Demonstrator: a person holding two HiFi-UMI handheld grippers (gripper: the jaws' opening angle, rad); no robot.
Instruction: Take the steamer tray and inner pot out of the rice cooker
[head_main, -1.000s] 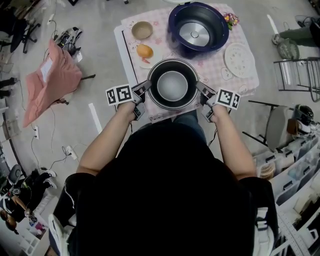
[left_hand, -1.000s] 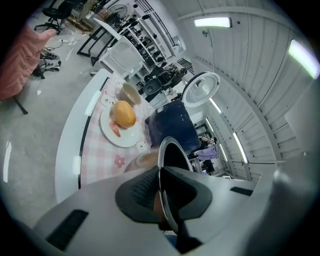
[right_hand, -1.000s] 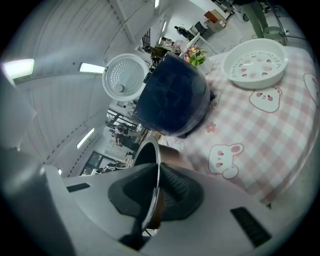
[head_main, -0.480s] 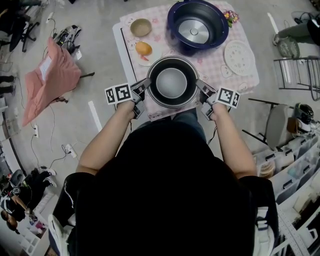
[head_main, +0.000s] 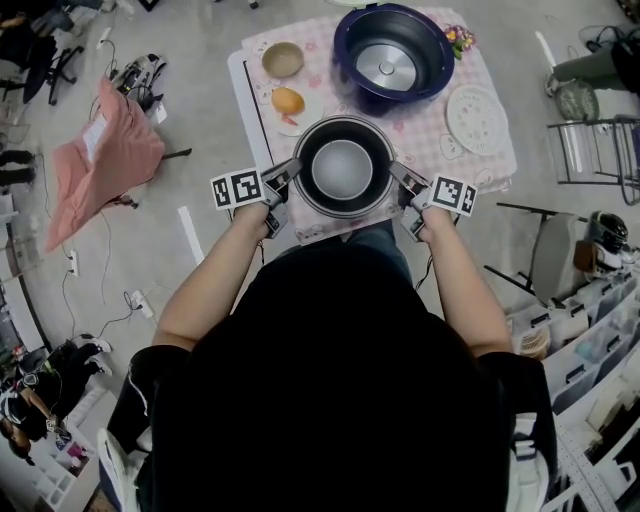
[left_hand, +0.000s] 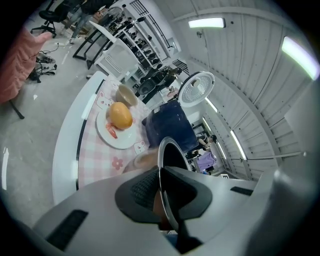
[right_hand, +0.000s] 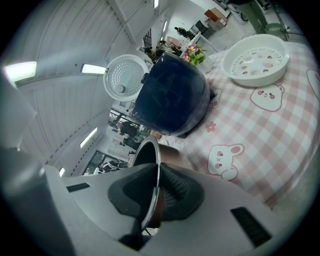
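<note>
The surface (head_main: 430, 140) had a pink checked cloth with bunny pictures on it. At its far side sat the dark blue rice cooker (head_main: 393, 50) (left_hand: 167, 125) (right_hand: 172, 97). Its white lid (right_hand: 124, 77) (left_hand: 196, 89) stood up and open, and only a shiny plate showed in its bottom.

The inner pot (head_main: 343, 167) (left_hand: 175, 155) (right_hand: 145, 152) was out of the rice cooker. It was over the near edge of the surface, just in front of the person. I could not tell if its bottom touched the cloth.

The white steamer tray (head_main: 477, 118) (right_hand: 255, 60) was out too. It lay on the cloth to the right of the rice cooker, apart from the pot.

The left hand-held gripper (head_main: 295, 170) (left_hand: 161, 192) was clamped on the left side of the pot's rim. One jaw was inside the pot and one was outside. The right hand-held gripper (head_main: 393, 172) (right_hand: 155, 192) was clamped on the right side of the rim in the same way.

A white plate (head_main: 293, 126) (left_hand: 117, 137) lay on the cloth to the left of the rice cooker. A tan bowl (head_main: 283, 60) (left_hand: 126, 94) stood just past it.

A round orange food (head_main: 288, 101) (left_hand: 120, 115) sat on the plate, with a small red piece beside it.

Some little flowers (head_main: 462, 38) (right_hand: 194, 54) stood by the right side of the rice cooker.
</note>
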